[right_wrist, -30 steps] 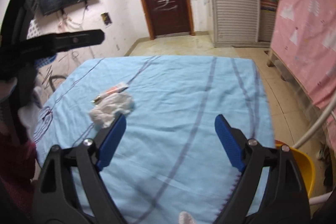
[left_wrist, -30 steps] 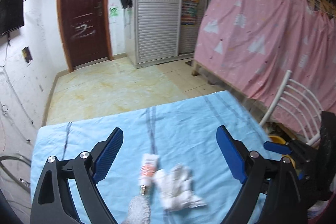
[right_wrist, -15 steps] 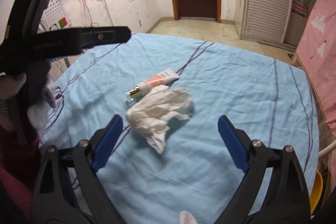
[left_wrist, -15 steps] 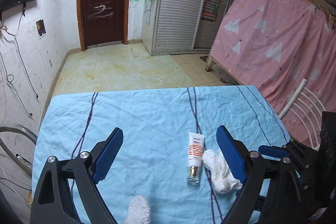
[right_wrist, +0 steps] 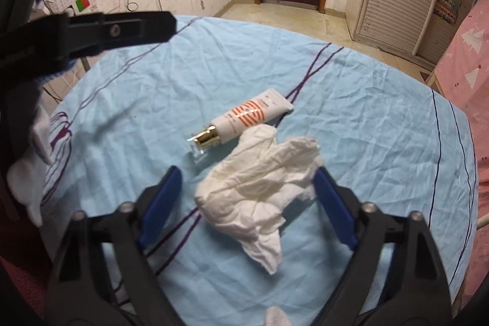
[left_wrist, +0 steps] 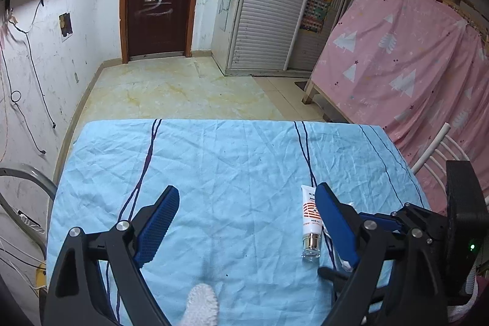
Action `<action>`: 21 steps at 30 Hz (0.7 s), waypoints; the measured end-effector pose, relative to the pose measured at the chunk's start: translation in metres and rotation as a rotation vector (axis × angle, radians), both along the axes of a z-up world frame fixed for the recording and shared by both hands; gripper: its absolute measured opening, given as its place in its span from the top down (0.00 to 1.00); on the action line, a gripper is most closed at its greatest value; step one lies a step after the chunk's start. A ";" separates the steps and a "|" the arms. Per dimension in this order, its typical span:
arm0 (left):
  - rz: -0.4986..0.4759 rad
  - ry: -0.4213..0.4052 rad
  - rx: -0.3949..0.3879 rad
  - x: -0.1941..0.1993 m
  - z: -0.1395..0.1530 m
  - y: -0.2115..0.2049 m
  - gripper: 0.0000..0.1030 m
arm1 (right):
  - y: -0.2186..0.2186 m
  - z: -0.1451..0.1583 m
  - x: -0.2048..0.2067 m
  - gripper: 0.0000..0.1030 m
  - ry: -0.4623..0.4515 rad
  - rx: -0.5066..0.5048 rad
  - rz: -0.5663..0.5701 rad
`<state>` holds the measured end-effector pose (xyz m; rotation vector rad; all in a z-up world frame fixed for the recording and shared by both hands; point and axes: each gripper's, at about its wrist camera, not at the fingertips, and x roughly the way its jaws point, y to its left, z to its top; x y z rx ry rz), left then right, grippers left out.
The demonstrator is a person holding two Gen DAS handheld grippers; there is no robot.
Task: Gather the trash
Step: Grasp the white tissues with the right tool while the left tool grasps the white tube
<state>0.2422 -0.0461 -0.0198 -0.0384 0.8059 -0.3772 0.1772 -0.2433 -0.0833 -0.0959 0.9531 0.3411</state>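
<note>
The right gripper (right_wrist: 246, 182) hangs low over the table with its blue pads spread on either side of a crumpled white tissue (right_wrist: 259, 191). Its jaws are closing, with the tissue between them. The right pad sits at the tissue's right edge, though I cannot tell whether it touches; the left pad stands clear of it, so nothing is grasped yet.

The left gripper (left_wrist: 247, 222) is released, its jaws wide apart over bare blue tablecloth (left_wrist: 229, 161), holding nothing. Its right finger (left_wrist: 336, 225) stands just beside a white squeeze tube (left_wrist: 311, 219) and hides most of the tissue behind it; only a sliver of white shows by that finger in the left wrist view. The right gripper's black frame appears at the right edge of that view.

No container shows clearly in either view.

The tissue lies near the middle of the table, a loose wad with a tail trailing toward the near edge. The tube lies flat just beyond it, their edges meeting or nearly so. In the right wrist view the tube's long axis runs diagonally, its gold collar and clear cap (right_wrist: 201, 142) pointing near-left and its flat crimped end far-right. In the left wrist view the same tube runs near to far, cap toward the camera.

A white-gloved fingertip (left_wrist: 200, 306) shows at the bottom of each view.
</note>
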 end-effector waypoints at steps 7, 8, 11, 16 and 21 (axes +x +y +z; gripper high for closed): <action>-0.021 0.009 0.015 0.001 -0.007 -0.007 0.21 | -0.015 0.004 0.001 0.59 -0.007 0.021 -0.014; -0.024 0.010 0.020 0.000 -0.008 -0.008 0.21 | -0.017 0.004 0.001 0.63 -0.008 0.024 -0.015; -0.040 0.010 0.045 -0.001 -0.010 -0.015 0.21 | -0.029 0.006 -0.003 0.72 -0.018 0.061 -0.027; -0.081 0.020 0.096 -0.005 -0.019 -0.034 0.21 | -0.048 0.023 -0.012 0.81 -0.063 0.103 -0.053; -0.124 0.030 0.140 -0.009 -0.027 -0.056 0.21 | -0.068 0.039 -0.021 0.82 -0.110 0.147 -0.091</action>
